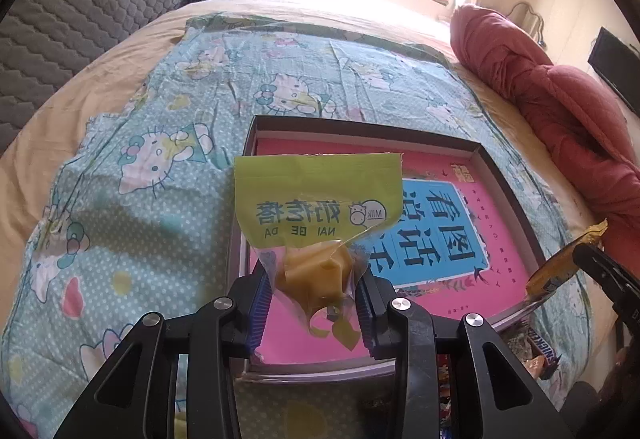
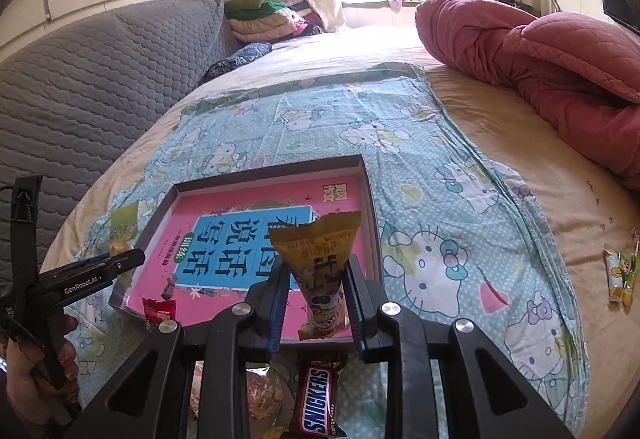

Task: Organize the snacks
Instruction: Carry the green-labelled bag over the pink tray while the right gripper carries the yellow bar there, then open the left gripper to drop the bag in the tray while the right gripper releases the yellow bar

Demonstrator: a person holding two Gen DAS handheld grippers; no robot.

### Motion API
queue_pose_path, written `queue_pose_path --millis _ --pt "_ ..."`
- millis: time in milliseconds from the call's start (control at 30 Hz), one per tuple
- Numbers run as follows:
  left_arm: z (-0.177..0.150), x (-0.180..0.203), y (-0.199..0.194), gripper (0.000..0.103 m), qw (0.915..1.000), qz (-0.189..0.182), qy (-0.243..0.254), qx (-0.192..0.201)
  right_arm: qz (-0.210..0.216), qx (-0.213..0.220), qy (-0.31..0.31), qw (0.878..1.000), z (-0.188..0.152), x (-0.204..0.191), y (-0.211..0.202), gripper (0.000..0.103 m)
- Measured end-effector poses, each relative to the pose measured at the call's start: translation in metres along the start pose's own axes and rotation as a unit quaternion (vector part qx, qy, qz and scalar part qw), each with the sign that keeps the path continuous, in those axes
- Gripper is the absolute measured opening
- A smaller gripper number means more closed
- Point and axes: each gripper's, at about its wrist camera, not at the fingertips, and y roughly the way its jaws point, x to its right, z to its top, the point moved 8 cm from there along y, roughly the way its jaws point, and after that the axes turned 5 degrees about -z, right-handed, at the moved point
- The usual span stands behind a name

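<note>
- Left wrist view: the left gripper [image 1: 316, 299] is clamped on the clear lower end of a green pouch [image 1: 320, 199] holding a yellow block; the pouch stands up over the near left part of the box [image 1: 508, 191].
- Right wrist view: the right gripper [image 2: 316, 303] pinches a yellow snack pack [image 2: 320, 259] by its lower half, above the near right edge of the box, whose pink floor is mostly bare.
- A red candy [image 2: 159, 311] already lies at the near left corner of the box; a Snickers bar [image 2: 318, 395] and other wrappers wait on the cloth below the gripper, and a few packets [image 2: 620, 275] lie far right on the sheet.
- The step in hand looks like setting both snacks into the box.
- To do it well, each pack should be lowered until it lies flat on the floor, well inside the walls, before the jaws part.
- The two should land apart, so neither covers the other or the red candy.
</note>
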Motion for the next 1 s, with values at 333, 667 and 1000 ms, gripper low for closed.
queue_pose_path --millis 333,667,1000 --pt "-0.005 -0.002 0.013 0.039 0.9999 0.001 0.008 -0.014 -0.024 -0.041 -0.026 0.999 -0.01 -0.019 0.047 0.028" --pt "-0.011 -0.007 0.024 0.04 0.9994 -0.016 0.0 -0.03 -0.025 -0.06 -0.024 0.998 -0.019 -0.022 0.068 0.028" --pt "-0.017 -0.004 0.029 0.05 0.9987 -0.02 0.005 -0.046 -0.025 -0.073 0.003 0.997 -0.026 -0.01 0.069 0.028"
